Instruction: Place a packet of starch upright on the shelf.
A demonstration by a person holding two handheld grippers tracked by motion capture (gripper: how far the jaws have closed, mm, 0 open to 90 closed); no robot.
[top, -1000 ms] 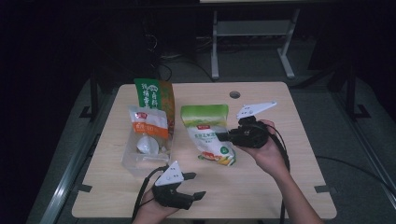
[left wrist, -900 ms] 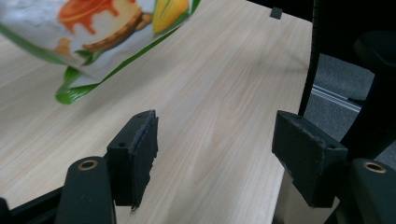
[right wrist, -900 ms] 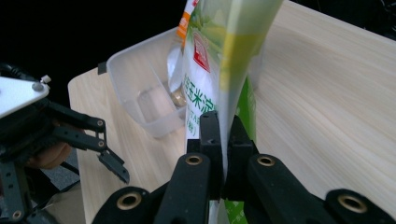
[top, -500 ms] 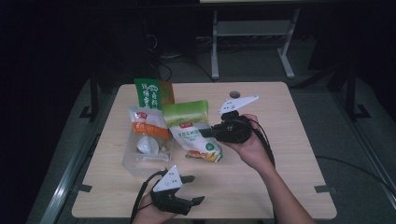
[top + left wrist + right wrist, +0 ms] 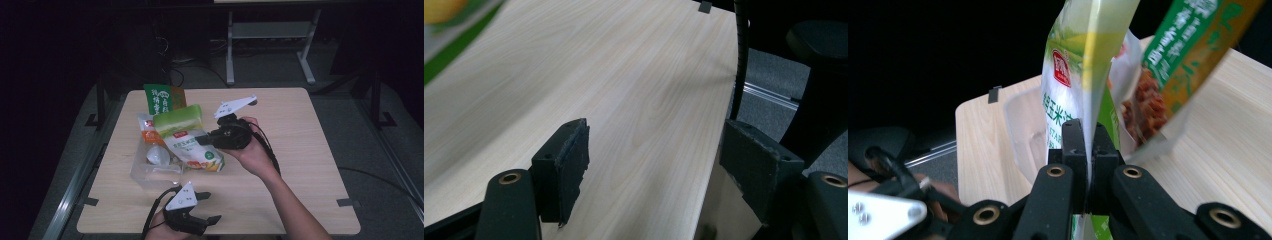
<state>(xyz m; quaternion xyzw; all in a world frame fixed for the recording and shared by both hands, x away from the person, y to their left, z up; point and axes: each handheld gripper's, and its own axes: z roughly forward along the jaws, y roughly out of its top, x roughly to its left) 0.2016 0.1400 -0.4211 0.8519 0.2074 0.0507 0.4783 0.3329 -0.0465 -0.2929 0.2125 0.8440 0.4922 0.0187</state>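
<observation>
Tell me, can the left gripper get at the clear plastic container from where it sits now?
Probably yes. The left gripper sits open at the near table edge, with bare wood between it and the clear container; the right gripper holds the corn bag above.

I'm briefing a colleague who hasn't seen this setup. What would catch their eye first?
Probably the green-and-white snack bag held up mid-table, over the clear plastic bin, pinched in the right gripper. Next, the left gripper at the near table edge, its jaws apart with nothing between them, and the dark green packet standing behind the bin.
</observation>
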